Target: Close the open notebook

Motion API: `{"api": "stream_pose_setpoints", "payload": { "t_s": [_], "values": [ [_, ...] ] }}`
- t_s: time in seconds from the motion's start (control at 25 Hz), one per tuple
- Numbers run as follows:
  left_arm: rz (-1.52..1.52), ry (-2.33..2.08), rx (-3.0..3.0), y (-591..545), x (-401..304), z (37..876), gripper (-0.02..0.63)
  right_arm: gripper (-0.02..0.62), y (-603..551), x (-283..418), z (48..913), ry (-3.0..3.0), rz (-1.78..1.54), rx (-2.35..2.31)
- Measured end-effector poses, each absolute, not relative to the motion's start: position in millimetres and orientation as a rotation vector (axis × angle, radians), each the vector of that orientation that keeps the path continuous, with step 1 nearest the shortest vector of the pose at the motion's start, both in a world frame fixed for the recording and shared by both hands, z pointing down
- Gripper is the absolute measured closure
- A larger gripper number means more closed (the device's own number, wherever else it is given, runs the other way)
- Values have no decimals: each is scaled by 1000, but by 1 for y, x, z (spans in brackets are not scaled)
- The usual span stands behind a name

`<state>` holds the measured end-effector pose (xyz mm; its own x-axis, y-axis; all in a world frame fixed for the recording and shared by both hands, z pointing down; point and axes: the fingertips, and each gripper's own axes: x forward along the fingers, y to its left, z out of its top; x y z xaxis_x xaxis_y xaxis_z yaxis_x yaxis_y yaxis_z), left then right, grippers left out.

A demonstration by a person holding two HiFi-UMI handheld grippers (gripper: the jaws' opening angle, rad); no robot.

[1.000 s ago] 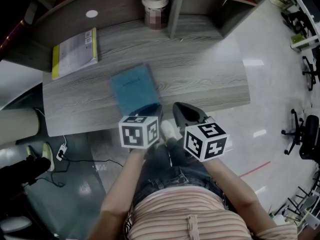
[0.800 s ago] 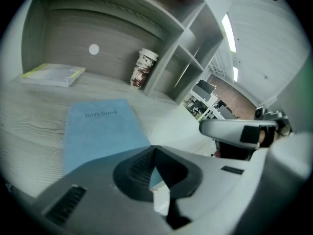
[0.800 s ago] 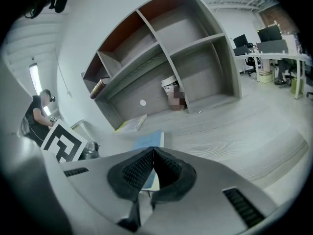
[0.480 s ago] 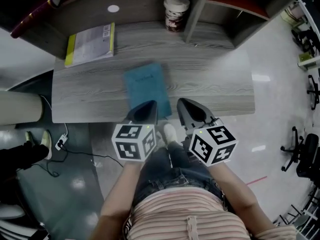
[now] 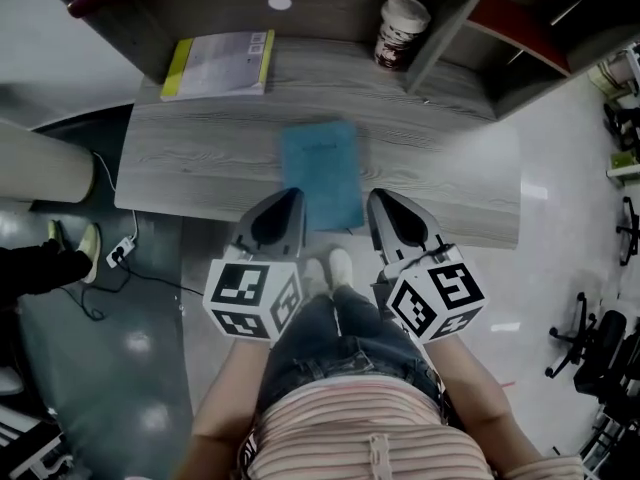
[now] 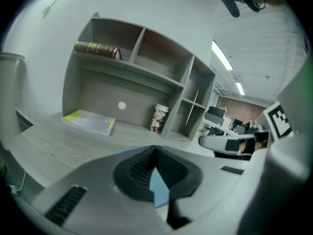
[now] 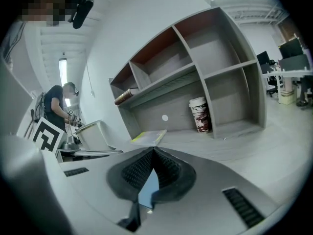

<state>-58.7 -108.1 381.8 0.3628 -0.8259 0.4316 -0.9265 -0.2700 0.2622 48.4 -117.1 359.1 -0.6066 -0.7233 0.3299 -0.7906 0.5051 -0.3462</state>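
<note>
The left gripper [image 5: 289,197] and right gripper [image 5: 379,200] are hovering, pressed together empty, near the blue notebook [image 5: 322,173]: likely light, floppy, best pinched edgewise.

One tabletop [image 5: 200,158] carries three things: one blue notebook [image 5: 320,171], one yellow-edged book [image 5: 218,64] and one paper cup [image 5: 400,32]. One dark red book [image 6: 97,48] lies on one upper shelf [image 6: 128,71]. Two grippers appear: left gripper [image 5: 290,197], right gripper [image 5: 378,199].
</note>
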Motion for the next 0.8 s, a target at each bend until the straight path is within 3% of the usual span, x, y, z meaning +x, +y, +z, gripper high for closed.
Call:
{"api": "stream_pose_setpoints", "payload": {
  "t_s": [0.8],
  "values": [
    [95, -1688, 2227, -78, -101, 320, 595, 586, -100, 18, 306, -2768, 462, 1214]
  ]
}}
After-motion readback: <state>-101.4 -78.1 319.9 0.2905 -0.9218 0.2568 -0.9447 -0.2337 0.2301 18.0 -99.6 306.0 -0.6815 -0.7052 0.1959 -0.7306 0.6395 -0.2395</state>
